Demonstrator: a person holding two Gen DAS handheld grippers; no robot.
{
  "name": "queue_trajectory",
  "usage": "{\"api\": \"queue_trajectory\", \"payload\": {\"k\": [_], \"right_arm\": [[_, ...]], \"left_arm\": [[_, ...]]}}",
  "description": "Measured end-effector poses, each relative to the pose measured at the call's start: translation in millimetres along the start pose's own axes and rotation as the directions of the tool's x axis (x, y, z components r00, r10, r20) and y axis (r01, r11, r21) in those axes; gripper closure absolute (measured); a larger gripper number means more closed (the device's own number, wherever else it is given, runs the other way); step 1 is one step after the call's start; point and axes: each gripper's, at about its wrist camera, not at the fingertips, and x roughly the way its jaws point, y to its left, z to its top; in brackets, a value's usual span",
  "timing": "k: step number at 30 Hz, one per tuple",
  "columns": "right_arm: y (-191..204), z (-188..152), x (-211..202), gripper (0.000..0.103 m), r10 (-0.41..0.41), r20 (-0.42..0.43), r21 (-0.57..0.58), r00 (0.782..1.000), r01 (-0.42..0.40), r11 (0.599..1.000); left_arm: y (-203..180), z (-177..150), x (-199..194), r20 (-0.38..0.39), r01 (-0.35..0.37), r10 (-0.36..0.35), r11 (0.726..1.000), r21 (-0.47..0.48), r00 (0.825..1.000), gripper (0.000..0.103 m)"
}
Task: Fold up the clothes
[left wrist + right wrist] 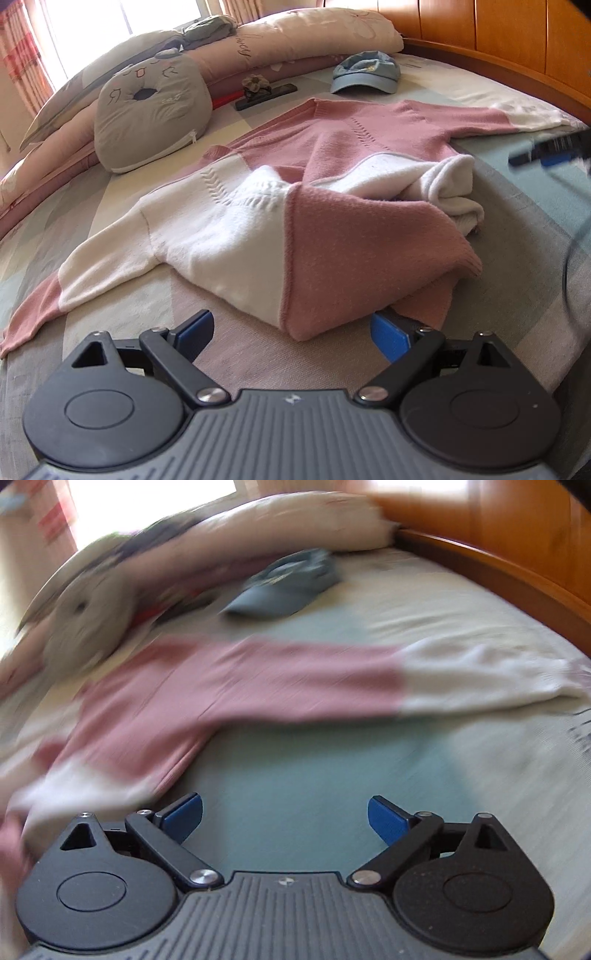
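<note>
Both grippers, left (291,330) and right (285,814), gape empty; best grasp the pink-and-white knitted sweater's (332,229) outstretched sleeve (369,675) at its cuff.

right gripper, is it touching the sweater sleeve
Apart. In the right wrist view the open right gripper has only bare bedsheet between its fingers, and the pink and white sweater sleeve lies well beyond them.

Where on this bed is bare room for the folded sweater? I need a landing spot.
The teal patch of bedsheet is free, bordered by the sweater's outstretched sleeve and the wooden bed frame. It is crowded toward the pillows: cushion, blue cap.
</note>
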Motion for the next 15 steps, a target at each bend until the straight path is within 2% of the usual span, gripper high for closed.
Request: {"api": "queue_trajectory", "payload": {"k": [4,7,11,15], "right_arm": [[46.2,-35.9,-2.7,0.0,0.058,-0.04,-0.085,0.998,-0.061,0.995],[75.0,-55.0,-1.2,0.0,-0.016,-0.02,-0.23,1.0,0.011,0.973],[77.9,-61.6,-3.1,0.0,-0.051,0.029,-0.192,0.998,0.055,0.98],[80.6,-63.7,-6.5,0.0,-0.071,0.036,-0.178,0.997,0.077,0.981]], "left_arm": [[5.0,-7.5,-3.3,0.005,0.009,-0.009,1.0,-0.019,1.0,0.011],[10.3,-14.3,-3.3,0.003,0.034,-0.034,0.998,-0.053,0.999,0.011],[15.4,-20.0,-0.7,0.0,0.078,-0.078,0.992,-0.1,0.997,0.011],[15.1,-19.7,1.0,0.01,0.143,-0.143,0.981,-0.133,0.99,0.011]]}}
